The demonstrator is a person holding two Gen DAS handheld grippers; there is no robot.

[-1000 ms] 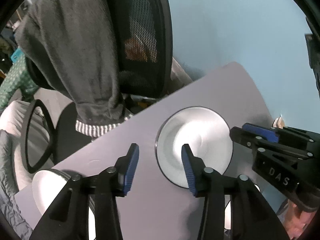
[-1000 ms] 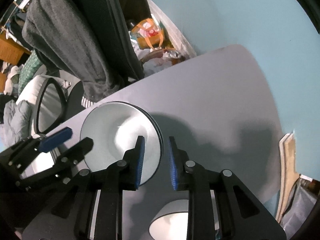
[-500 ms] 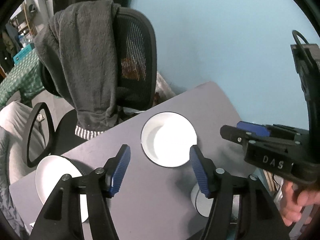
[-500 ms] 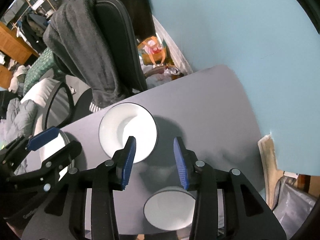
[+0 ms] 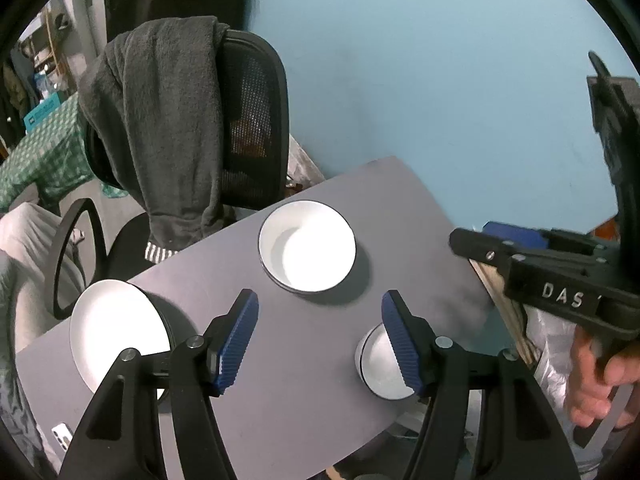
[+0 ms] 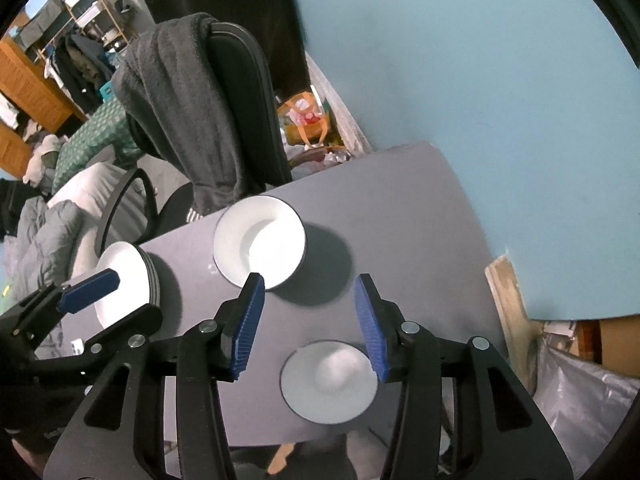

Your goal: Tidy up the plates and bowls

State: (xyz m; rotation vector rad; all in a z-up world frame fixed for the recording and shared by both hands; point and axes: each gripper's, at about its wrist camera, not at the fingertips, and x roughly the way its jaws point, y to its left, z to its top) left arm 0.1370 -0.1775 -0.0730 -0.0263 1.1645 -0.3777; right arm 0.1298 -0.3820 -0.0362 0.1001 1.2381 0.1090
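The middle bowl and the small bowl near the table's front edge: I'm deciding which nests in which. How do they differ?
The middle bowl is wider; the small bowl is clearly narrower. The middle bowl stands in bright light, farther back on the table; the small bowl looks greyer in shade, lying just below the open right gripper. Both are white, dark-rimmed, upright and empty.

Plate stack [image 5: 116, 336] left on table [image 5: 304, 392], bowl [image 5: 307, 252] centre (farther back), small bowl [image 5: 380, 364] nearest.
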